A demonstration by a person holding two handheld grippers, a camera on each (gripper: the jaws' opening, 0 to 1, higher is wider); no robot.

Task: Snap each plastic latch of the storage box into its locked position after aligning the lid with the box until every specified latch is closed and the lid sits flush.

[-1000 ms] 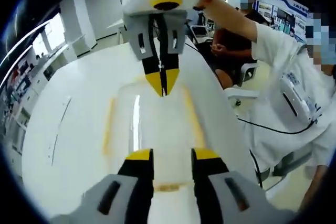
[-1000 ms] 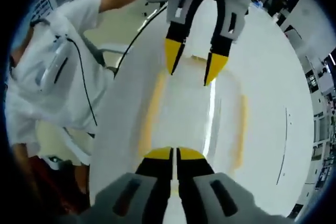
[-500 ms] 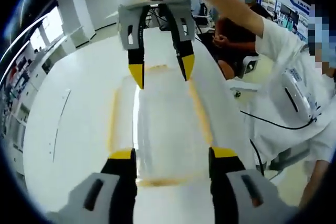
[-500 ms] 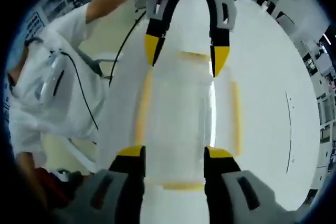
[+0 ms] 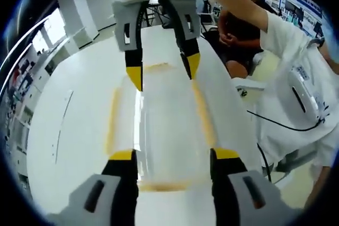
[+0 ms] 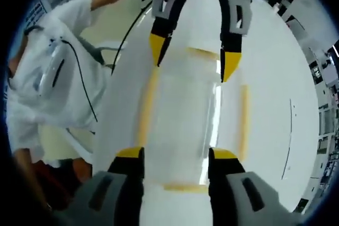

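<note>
In the left gripper view the left tongs (image 5: 173,155) stand spread wide, jaws either side of the near end of the storage box (image 5: 164,130), pinching nothing as far as I can tell. The box lies lengthwise on the white counter (image 5: 63,130), a clear plastic thing with a translucent lid (image 5: 169,115) and yellow latches (image 5: 110,120) along its long sides and at both ends. It looks light, glossy and likely slippery, the thin lid apt to flex, so I'd judge the place to press is on a latch itself, with the other tongs steadying the rim. At the far end the right tongs (image 5: 163,75) come in from above, also spread, tips astride the far end latch (image 5: 159,68). A person in white stands to the right, arm reaching across. In the right gripper view it's the mirror picture: the right tongs (image 6: 176,155) gape open over their near end of the box (image 6: 185,109), the near latch (image 6: 185,187) showing just below the tips, while the left tongs (image 6: 194,56) hang open over the far end. Both tools point steeply down at the lid (image 6: 183,125), facing each other along the box. Whether the lid sits flush, or any latch is locked, I can't tell through the blur.
</note>
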